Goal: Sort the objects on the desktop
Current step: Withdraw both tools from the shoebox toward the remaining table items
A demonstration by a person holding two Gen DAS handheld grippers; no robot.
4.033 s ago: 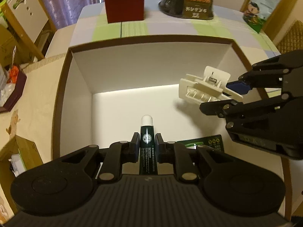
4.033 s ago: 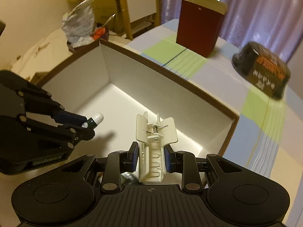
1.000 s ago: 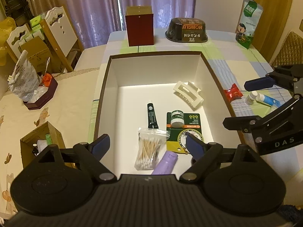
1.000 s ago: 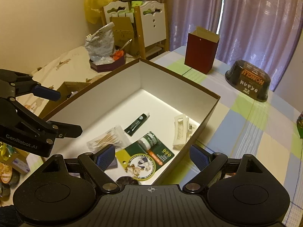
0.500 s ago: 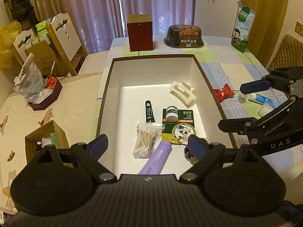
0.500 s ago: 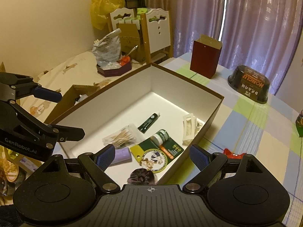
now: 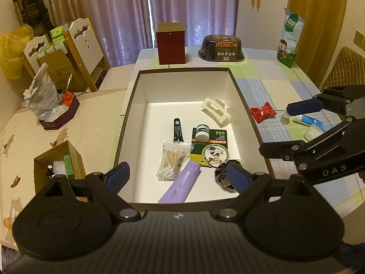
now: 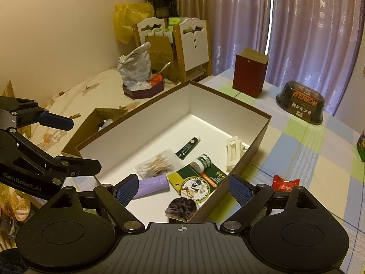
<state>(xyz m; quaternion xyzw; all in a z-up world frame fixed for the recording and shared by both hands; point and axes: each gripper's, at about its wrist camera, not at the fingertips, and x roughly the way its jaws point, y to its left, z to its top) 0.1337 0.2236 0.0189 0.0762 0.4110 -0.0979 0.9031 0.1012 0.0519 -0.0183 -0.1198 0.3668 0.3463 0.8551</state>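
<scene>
Inside the box [image 7: 134, 105], a clip [image 7: 215, 111] and tubes are gathered; both grippers' fingers [image 7: 118, 178] are held released above it.

You get dim, warm room light; a bright strip glares inside the brown-rimmed white cardboard box [image 7: 182, 105], and fisheye bending curves the edges.

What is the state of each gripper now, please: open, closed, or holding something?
Left gripper: jaws wide open, holding nothing.
Right gripper: jaws wide open, holding nothing.
</scene>
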